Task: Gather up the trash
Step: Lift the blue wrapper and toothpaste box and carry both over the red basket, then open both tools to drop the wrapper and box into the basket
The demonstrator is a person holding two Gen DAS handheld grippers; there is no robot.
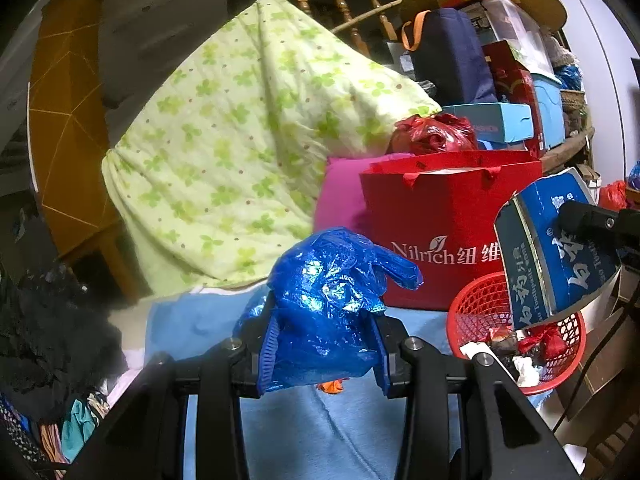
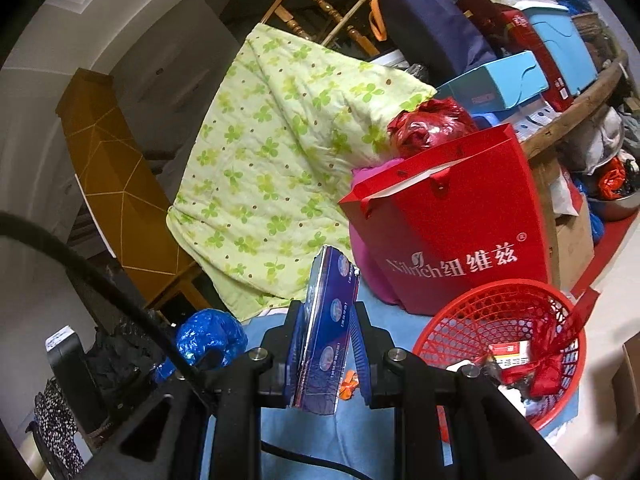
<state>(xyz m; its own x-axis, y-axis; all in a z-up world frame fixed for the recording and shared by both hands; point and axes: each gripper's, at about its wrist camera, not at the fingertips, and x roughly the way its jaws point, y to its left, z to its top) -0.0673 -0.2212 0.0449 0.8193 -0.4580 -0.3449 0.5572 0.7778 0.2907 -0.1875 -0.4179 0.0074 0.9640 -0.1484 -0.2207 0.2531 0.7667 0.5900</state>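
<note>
Both wrist cameras ride low behind their jaws, close over the pale blue bed sheet [image 1: 188, 316], facing slightly downward toward the piled clutter. Shared: green clover-print quilt [image 1: 224, 152], red paper gift bag [image 2: 456, 232], red plastic mesh basket [image 2: 480, 312]. The right view is rolled, sitting nearer the basket.

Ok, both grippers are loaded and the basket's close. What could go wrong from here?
1. The blue bag is crumpled film bulging loosely past the left gripper; it may cling to the pads or fall beside the basket.
2. The right gripper holds the box near one end, so it could pivot or slip out.
3. The box looks long against the basket, which already holds trash; it may stick out or tip it.
</note>
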